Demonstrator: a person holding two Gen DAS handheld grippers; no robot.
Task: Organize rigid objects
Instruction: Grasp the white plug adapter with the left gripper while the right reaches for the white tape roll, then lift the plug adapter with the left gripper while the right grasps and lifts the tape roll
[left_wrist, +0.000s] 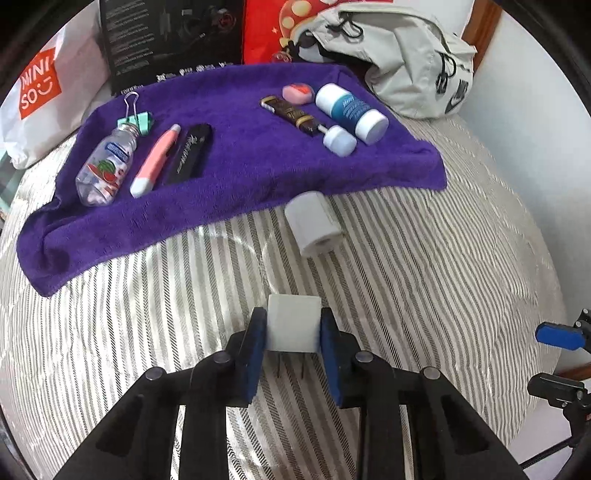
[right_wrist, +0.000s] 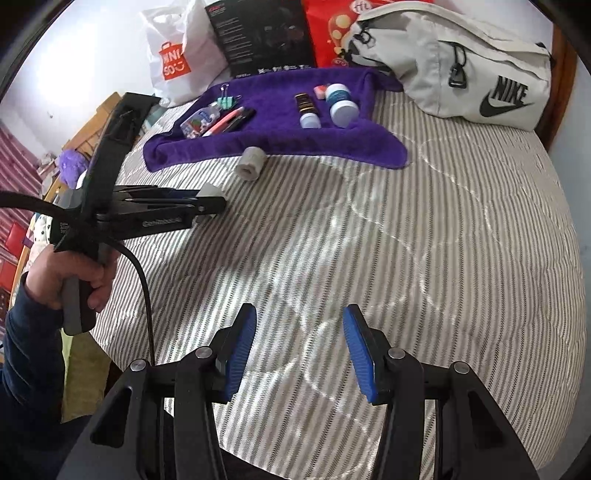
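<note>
Low in the centre of the left wrist view, the left tongs (left_wrist: 293, 332) pinch a white plug adapter (left_wrist: 293, 323) between their blue pads, its two metal prongs pointing down over a striped bedspread (left_wrist: 424, 295). Just above it in the frame, a white roll of tape (left_wrist: 314, 225) lies on its side on the bedspread, close to the near edge of a purple towel (left_wrist: 229, 177).

On the towel's left part, side by side, lie a clear small bottle (left_wrist: 105, 166), a pink pen-shaped item (left_wrist: 155, 162) and a black flat case (left_wrist: 188, 153), with a green binder clip (left_wrist: 136, 118) at the bottle's cap. On the right part lie a dark brown tube (left_wrist: 291, 114) with a white cap, a white and blue container (left_wrist: 351, 110) and a pink eraser (left_wrist: 297, 94).

At the bottom of the right wrist view, the right tongs (right_wrist: 300, 354) stand spread apart and empty above the bedspread. At centre left of that view, a person's hand (right_wrist: 70, 273), in a dark sleeve, grips the handle of the left tool.

Across the top of both views sit a white shopping bag (right_wrist: 177, 55), a black box (right_wrist: 262, 37), a red bag (right_wrist: 328, 33) and a grey backpack (right_wrist: 461, 70).
</note>
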